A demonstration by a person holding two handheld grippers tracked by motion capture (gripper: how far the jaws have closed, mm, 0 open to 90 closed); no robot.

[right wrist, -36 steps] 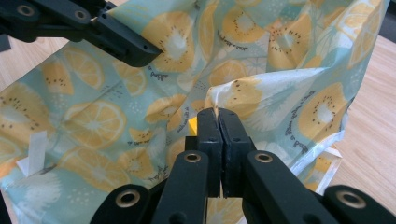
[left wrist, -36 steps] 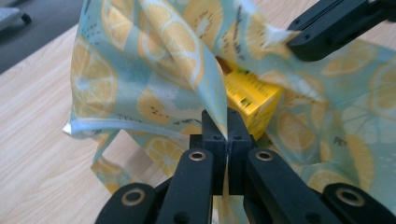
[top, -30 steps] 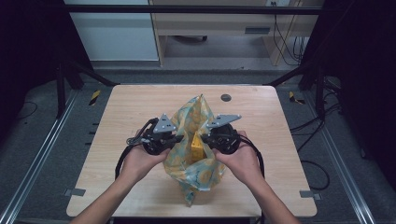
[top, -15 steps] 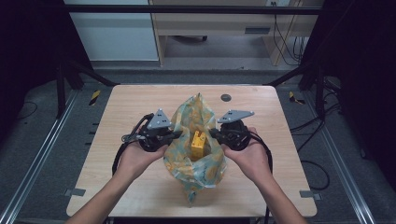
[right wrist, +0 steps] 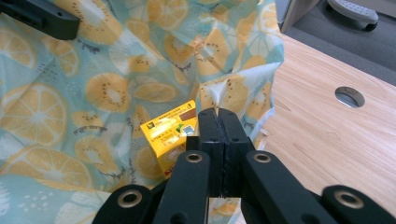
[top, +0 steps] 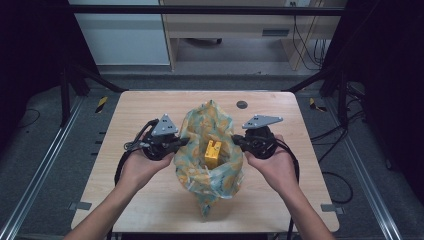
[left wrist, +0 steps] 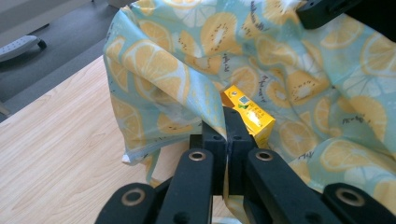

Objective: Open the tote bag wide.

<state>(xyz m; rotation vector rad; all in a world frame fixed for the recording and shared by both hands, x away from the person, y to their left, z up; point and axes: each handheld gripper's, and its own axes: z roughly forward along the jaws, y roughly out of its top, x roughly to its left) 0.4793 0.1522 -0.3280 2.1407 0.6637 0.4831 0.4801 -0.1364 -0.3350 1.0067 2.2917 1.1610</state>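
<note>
- Black jaws of the left tool (left wrist: pixel 226 135) are pressed fully together on the left rim of the fruit-print bag (top: pixel 210 150); the right tool (right wrist: pixel 218 140) is clamped just as tight on the opposite rim, so the mouth is spread between them
- Keep both pinches firm and pull evenly outward; the film looks thin and slippery, so a lopsided tug could slide it out of one grip
- The yellow carton (top: pixel 213 153) stands inside the bag, near its middle, just beside each tool's tips; hold the rims clear of it so it does not tip over
- The bag rests on the wooden desk (top: pixel 130 120), mid-desk, its closed end toward the near edge; I judge that lifting the rims only slightly keeps its base planted
- The round hole (top: pixel 242 104) on the far side is well apart and no hindrance
</note>
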